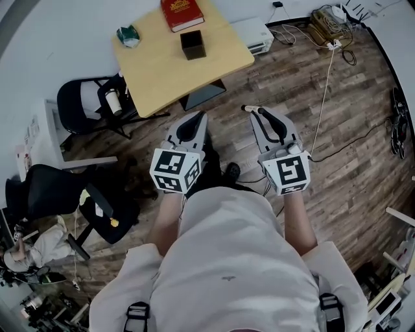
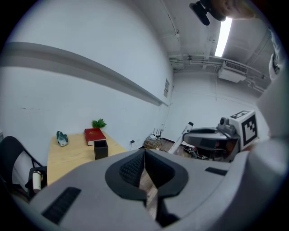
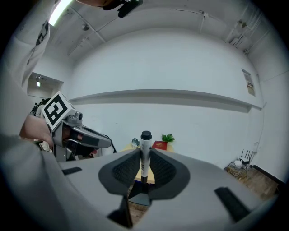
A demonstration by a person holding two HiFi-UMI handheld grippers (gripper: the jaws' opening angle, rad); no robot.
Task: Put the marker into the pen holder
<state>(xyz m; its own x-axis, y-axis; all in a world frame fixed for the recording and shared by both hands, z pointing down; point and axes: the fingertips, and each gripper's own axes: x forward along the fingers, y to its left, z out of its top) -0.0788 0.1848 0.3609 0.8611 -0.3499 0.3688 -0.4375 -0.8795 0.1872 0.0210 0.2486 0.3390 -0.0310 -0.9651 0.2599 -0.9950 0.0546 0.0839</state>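
A white marker with a black cap (image 3: pixel 145 151) stands upright between the pads of my right gripper (image 3: pixel 144 158), which is shut on it. In the head view this gripper (image 1: pixel 254 110) hovers over the wooden floor, short of the table, with the marker (image 1: pixel 249 108) at its tips. My left gripper (image 1: pixel 194 118) is beside it, also off the table; its jaws (image 2: pixel 145 155) are shut with nothing between them. The black square pen holder (image 1: pixel 192 45) stands on the light wooden table (image 1: pixel 162 71), far ahead of both grippers, and shows in the left gripper view (image 2: pixel 100 149) too.
A red book (image 1: pixel 181 13) and a small green-and-white object (image 1: pixel 128 35) lie on the table. Black chairs (image 1: pixel 81 104) stand at its left, another chair (image 1: pixel 52 191) nearer me. A white box (image 1: pixel 254 34) and cables (image 1: pixel 327 23) lie on the floor at right.
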